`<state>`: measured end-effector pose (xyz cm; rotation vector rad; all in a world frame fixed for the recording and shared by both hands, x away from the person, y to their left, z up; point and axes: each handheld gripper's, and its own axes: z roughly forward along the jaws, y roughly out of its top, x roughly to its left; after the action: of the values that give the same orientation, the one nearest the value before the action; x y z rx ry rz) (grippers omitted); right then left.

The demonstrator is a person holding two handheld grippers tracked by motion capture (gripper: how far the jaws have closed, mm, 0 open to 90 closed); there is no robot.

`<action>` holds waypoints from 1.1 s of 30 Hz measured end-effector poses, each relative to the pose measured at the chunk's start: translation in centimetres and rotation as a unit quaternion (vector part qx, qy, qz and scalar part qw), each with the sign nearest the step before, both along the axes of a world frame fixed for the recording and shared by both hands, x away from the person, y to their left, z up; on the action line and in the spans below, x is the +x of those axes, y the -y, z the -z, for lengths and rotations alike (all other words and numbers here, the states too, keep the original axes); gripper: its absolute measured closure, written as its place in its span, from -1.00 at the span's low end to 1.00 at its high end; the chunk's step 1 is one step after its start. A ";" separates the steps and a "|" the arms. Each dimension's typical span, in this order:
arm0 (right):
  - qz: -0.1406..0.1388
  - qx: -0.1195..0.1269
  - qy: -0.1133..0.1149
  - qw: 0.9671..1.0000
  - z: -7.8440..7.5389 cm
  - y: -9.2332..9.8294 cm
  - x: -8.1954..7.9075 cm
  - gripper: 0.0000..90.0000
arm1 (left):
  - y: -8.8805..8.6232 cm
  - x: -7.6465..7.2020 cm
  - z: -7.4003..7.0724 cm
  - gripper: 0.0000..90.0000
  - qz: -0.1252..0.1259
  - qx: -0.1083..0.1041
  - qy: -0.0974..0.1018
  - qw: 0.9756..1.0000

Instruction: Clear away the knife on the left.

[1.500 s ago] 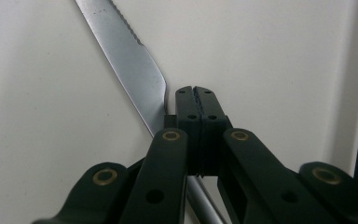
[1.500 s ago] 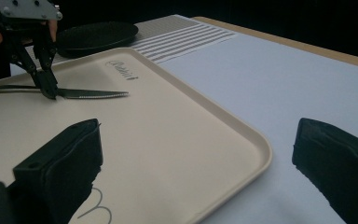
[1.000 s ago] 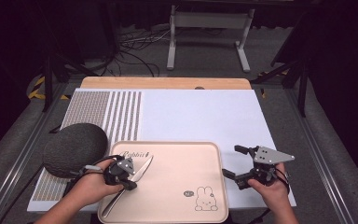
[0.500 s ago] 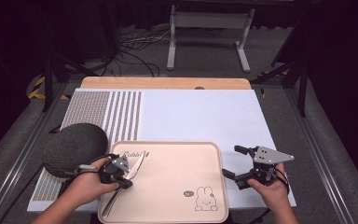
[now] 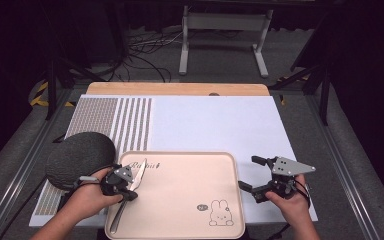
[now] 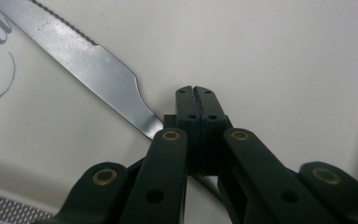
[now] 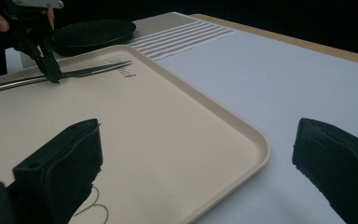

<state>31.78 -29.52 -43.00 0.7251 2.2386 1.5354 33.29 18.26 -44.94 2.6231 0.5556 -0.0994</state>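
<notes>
Left claw (image 6: 196,100) is clamped on the knife (image 6: 93,65) at its neck, low over the tray (image 5: 180,210); the handle is mostly hidden behind the jaws. Right claw (image 5: 258,176) hangs wide apart just off the tray's right edge. Farther back, the dark plate (image 5: 80,157) is half hidden by the hand.

Both grippers are black; the left gripper (image 6: 196,93) has flat linkage arms pinned with brass-coloured rivets and small dark screw holes, its fingertips (image 6: 186,105) ribbed along their inner faces. The right gripper (image 5: 261,174) carries a grey three-cornered plate dotted with small holes; its pads (image 7: 60,172) are blocky and matte; the forearms are bare.
</notes>
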 end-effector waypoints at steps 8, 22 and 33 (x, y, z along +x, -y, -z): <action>0.000 0.000 0.000 1.000 0.0 0.0 0.0 -0.95 | -0.6 0.1 0.0 1.00 -0.007 0.004 -0.001 1.000; 0.000 -0.003 -0.001 1.000 0.0 -0.1 0.1 -0.95 | -1.5 0.1 -0.1 1.00 -0.017 0.013 -0.007 1.000; 0.000 -0.008 -0.001 1.000 0.1 -0.2 0.1 -0.95 | -1.9 0.1 -0.2 1.00 -0.022 0.016 -0.012 1.000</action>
<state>31.86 -29.37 -43.11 0.7224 2.2504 1.5165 33.42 20.14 -44.79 2.6425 0.6281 -0.1083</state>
